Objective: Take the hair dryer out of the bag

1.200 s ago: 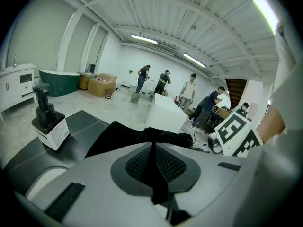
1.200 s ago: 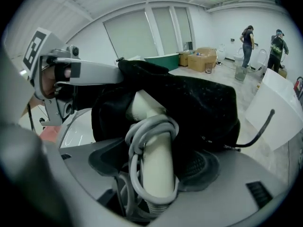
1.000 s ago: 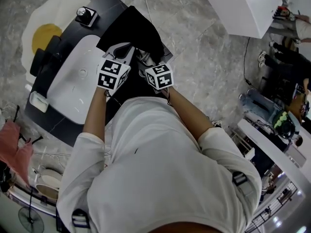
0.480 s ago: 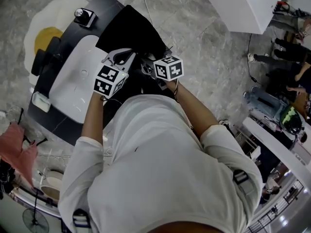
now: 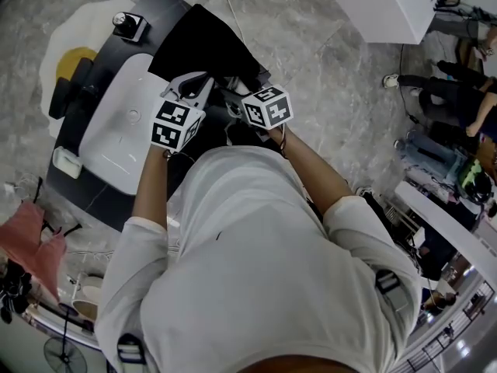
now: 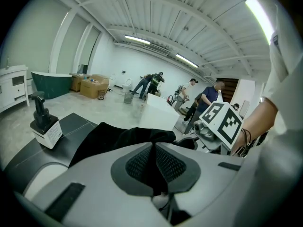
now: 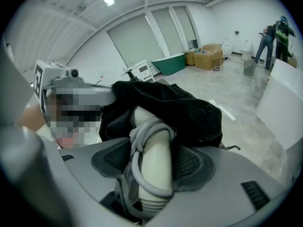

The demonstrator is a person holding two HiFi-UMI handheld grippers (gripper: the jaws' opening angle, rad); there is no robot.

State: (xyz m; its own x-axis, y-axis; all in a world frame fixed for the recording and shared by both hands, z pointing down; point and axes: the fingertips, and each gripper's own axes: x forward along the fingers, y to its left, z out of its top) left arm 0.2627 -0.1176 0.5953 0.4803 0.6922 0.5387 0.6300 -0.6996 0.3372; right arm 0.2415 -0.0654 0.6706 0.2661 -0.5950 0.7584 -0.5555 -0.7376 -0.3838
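**Dryer gripped at the bag's mouth**

The right tool (image 7: pixel 151 150), its jaws having just been closing, clamps the hair dryer (image 7: pixel 156 163) by its smooth cream handle, which has grey cord (image 7: pixel 135 170) wound round it. The handle runs lengthwise away from that tool into the soft black bag (image 7: pixel 189 110), whose cloth the left tool (image 6: pixel 154 150) pinches tight.

A glossy grey marble-veined floor (image 5: pixel 311 45) lies under a white ribbed ceiling (image 6: pixel 199 22) with long strip lights (image 6: pixel 137 39), a dark green bathtub (image 6: pixel 49 82) and brown cardboard boxes (image 6: pixel 92 85) against the white wall (image 6: pixel 118 63).
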